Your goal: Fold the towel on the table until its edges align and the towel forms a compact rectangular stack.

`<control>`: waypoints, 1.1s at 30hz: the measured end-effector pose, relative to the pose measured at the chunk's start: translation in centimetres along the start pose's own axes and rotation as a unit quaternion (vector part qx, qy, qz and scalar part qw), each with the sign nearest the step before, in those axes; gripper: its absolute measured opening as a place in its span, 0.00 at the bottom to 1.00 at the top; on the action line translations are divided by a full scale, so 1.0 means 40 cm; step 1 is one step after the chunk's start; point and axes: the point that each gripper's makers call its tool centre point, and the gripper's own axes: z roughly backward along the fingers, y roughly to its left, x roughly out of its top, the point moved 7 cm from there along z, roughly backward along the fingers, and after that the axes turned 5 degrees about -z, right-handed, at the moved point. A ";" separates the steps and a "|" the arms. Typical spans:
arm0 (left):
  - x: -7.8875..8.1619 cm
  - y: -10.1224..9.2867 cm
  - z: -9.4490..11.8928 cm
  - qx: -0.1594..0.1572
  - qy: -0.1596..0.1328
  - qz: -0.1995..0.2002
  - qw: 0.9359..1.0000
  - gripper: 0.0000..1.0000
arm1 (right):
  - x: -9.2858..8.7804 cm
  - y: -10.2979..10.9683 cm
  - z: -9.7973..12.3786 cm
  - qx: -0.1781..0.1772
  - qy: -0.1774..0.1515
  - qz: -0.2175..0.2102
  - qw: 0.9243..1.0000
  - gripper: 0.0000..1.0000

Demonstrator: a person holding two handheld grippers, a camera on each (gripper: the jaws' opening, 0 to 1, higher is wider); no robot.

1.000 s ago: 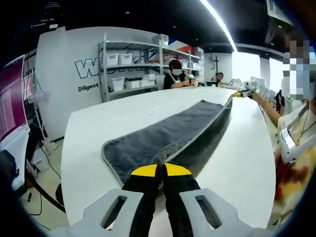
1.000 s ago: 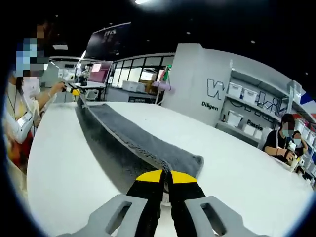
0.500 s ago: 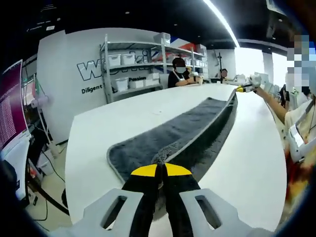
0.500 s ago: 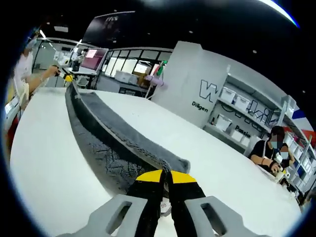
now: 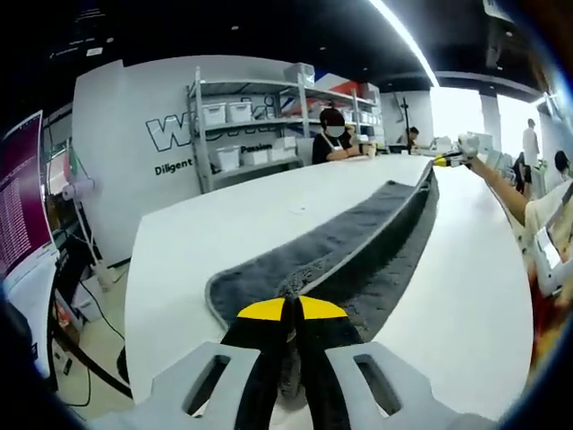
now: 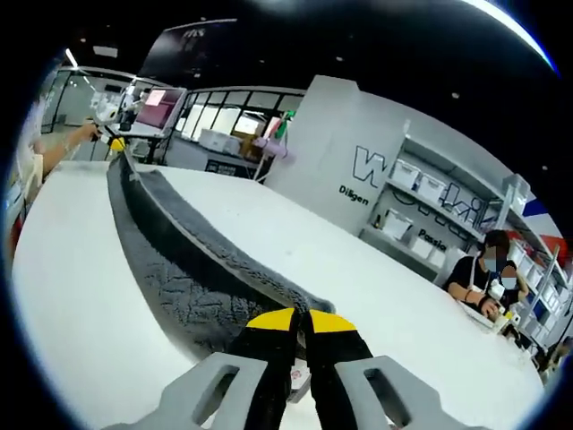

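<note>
Lengthwise along the white table (image 5: pixel 206 233) lies the grey towel (image 5: pixel 322 246), a long strip with a pale hem, one long edge lifted off the surface so that it stands as a ridge between the two ends. In the left gripper view, the left gripper (image 5: pixel 290 312) has its yellow-tipped jaws clenched on the towel's near corner, close to the table's end edge. The towel runs from there toward the far end, where the right gripper (image 5: pixel 445 161) pinches the opposite corner, held by a person's hand (image 5: pixel 472 149).

In the right gripper view the same strip curves away across the table, its underside hanging down in shadow. The right gripper's jaws are closed on the towel's corner, and the left gripper (image 6: pixel 117 143) shows small at the far end, gripping the other corner.

Beyond the table's long edge stands a metal shelving unit (image 5: pixel 269 116) carrying white storage bins (image 5: pixel 226 112); what the bins hold cannot be told. A seated person (image 5: pixel 333 141) in black sits at the table's far edge beside the shelves. A grey wall panel (image 5: pixel 134 134) with lettering stands behind.
</note>
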 end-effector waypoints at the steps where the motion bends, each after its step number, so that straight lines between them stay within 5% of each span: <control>1: 0.002 0.001 -0.003 0.002 -0.001 -0.001 1.000 0.03 | 0.001 -0.001 -0.004 -0.003 0.001 0.003 1.000 0.00; 33: 0.057 0.069 -0.077 0.041 0.003 -0.036 0.998 0.03 | 0.063 -0.043 -0.119 -0.075 -0.017 0.028 0.997 0.00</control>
